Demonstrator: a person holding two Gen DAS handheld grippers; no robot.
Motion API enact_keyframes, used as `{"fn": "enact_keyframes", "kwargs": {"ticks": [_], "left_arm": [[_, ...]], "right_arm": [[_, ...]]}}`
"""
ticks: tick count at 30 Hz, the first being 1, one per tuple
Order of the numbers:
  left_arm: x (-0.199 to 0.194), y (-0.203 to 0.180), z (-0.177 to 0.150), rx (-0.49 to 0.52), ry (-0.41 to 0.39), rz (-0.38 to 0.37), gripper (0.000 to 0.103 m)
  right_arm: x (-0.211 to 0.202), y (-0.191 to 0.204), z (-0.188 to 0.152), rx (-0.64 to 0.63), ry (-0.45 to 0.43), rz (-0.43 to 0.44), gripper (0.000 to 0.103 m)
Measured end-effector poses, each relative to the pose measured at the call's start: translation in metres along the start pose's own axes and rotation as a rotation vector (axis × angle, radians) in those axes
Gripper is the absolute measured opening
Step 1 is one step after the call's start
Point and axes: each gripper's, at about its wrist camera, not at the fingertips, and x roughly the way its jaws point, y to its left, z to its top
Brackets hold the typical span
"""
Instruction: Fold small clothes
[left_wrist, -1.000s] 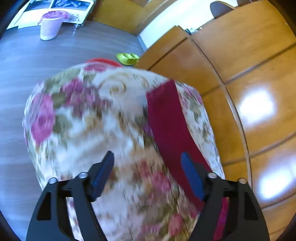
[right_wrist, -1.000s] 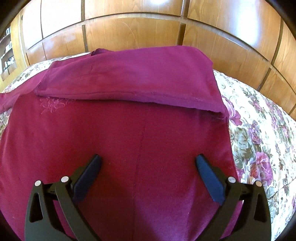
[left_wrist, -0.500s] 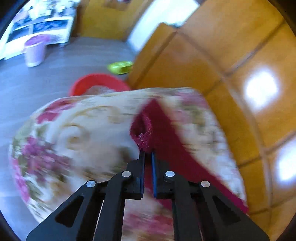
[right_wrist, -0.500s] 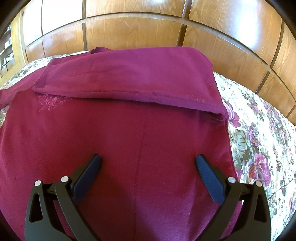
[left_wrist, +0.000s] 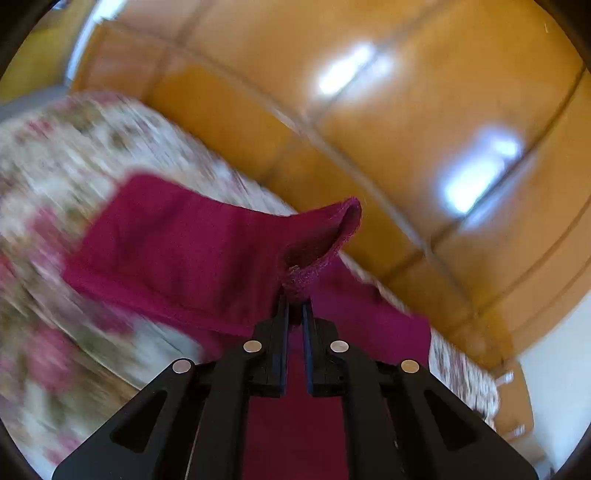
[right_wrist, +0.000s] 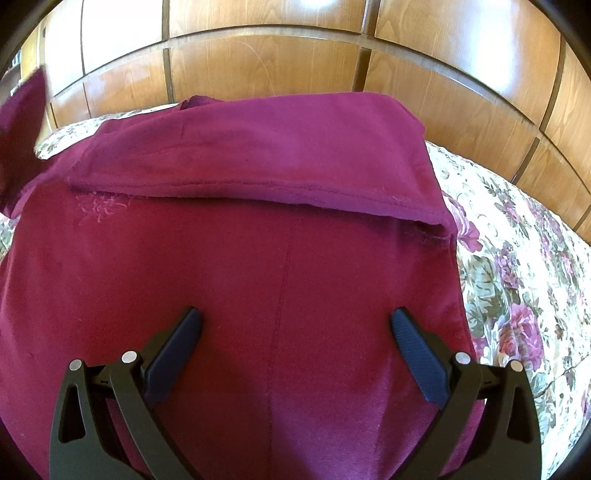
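Dark red knit garment (right_wrist: 280, 295) spread on floral bedspread (right_wrist: 517, 280); far section already folded over. Left tool (left_wrist: 294, 306) clamped on lifted sleeve cuff (left_wrist: 325, 240). Right tool (right_wrist: 295, 332) spread wide, empty. Sleeve fold pending.

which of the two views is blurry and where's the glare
Left wrist view: heavy motion blur smears the floral bedspread; the left gripper and the pinched sleeve end of the maroon garment stay sharper; white glare patches sit on the wood headboard. Right wrist view: sharp throughout, fisheye bending the panel lines, only faint glare along the top edge.
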Motion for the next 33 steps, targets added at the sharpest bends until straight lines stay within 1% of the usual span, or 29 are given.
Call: {"fn": "enact_keyframes", "kwargs": {"ticks": [2,5,6,7,9,10,12,13,14,15,17,18,20,22,23,25,26,27,28,29,30,31,32,33], "left_arm": [[0.029,-0.020,-0.024,0.051,0.069,0.016,0.005],[0.051,-0.031,-0.047,0.087,0.134,0.050,0.008],[0.053,-0.032,-0.054,0.093,0.154,0.054,0.016],[0.052,-0.030,-0.056,0.090,0.159,0.054,0.029],[0.040,-0.028,-0.065,0.095,0.138,0.074,0.042],[0.031,-0.028,-0.071,0.114,0.123,0.093,0.042],[0.016,-0.024,-0.080,0.138,0.110,0.111,0.042],[0.010,-0.018,-0.085,0.147,0.102,0.129,0.042],[0.004,-0.015,-0.087,0.157,0.096,0.144,0.042],[0.001,-0.011,-0.093,0.169,0.091,0.159,0.042],[-0.004,-0.005,-0.100,0.183,0.087,0.187,0.042],[-0.004,-0.003,-0.104,0.183,0.088,0.199,0.042],[-0.007,0.006,-0.110,0.180,0.091,0.210,0.042],[-0.005,0.009,-0.113,0.171,0.094,0.205,0.042],[-0.005,0.010,-0.113,0.173,0.092,0.203,0.042],[-0.004,0.011,-0.114,0.178,0.090,0.201,0.042],[-0.003,0.012,-0.114,0.173,0.091,0.198,0.042],[-0.004,0.013,-0.115,0.169,0.090,0.195,0.042],[-0.004,0.015,-0.115,0.161,0.085,0.189,0.042],[-0.005,0.015,-0.115,0.157,0.081,0.184,0.042],[-0.006,0.015,-0.116,0.157,0.079,0.181,0.042],[-0.006,0.015,-0.116,0.159,0.077,0.179,0.042],[-0.007,0.015,-0.116,0.160,0.076,0.177,0.042],[-0.007,0.015,-0.116,0.165,0.074,0.175,0.042]], "right_arm": [[0.000,-0.001,0.001,0.006,0.000,0.009,0.101],[-0.001,-0.002,0.001,0.013,-0.001,0.018,0.101],[-0.001,-0.003,0.001,0.015,0.000,0.022,0.101],[-0.001,-0.003,0.002,0.018,0.003,0.026,0.101],[-0.002,-0.004,0.004,0.024,0.013,0.035,0.101],[-0.003,-0.005,0.006,0.027,0.018,0.038,0.101],[-0.014,-0.004,0.012,0.051,-0.010,0.067,0.101],[-0.020,-0.002,0.015,0.076,-0.028,0.115,0.101],[-0.024,0.001,0.020,0.110,-0.032,0.200,0.101],[-0.025,0.007,0.025,0.137,-0.019,0.284,0.100],[-0.022,0.020,0.034,0.171,0.003,0.389,0.099],[-0.018,0.033,0.042,0.186,0.018,0.460,0.097],[-0.007,0.058,0.055,0.192,0.057,0.529,0.078],[0.006,0.079,0.066,0.189,0.085,0.552,0.071],[0.017,0.092,0.073,0.192,0.108,0.551,0.070],[0.035,0.109,0.081,0.191,0.156,0.551,0.064],[0.041,0.118,0.084,0.167,0.163,0.523,0.058],[0.044,0.125,0.088,0.134,0.154,0.485,0.046],[0.043,0.130,0.088,0.110,0.149,0.468,0.037],[0.042,0.135,0.093,0.079,0.155,0.475,0.012],[0.038,0.134,0.095,0.067,0.157,0.490,0.005],[0.030,0.133,0.100,0.056,0.135,0.482,0.006],[0.017,0.131,0.106,0.041,0.092,0.476,0.006],[-0.003,0.123,0.116,0.030,0.033,0.492,0.006]]}}
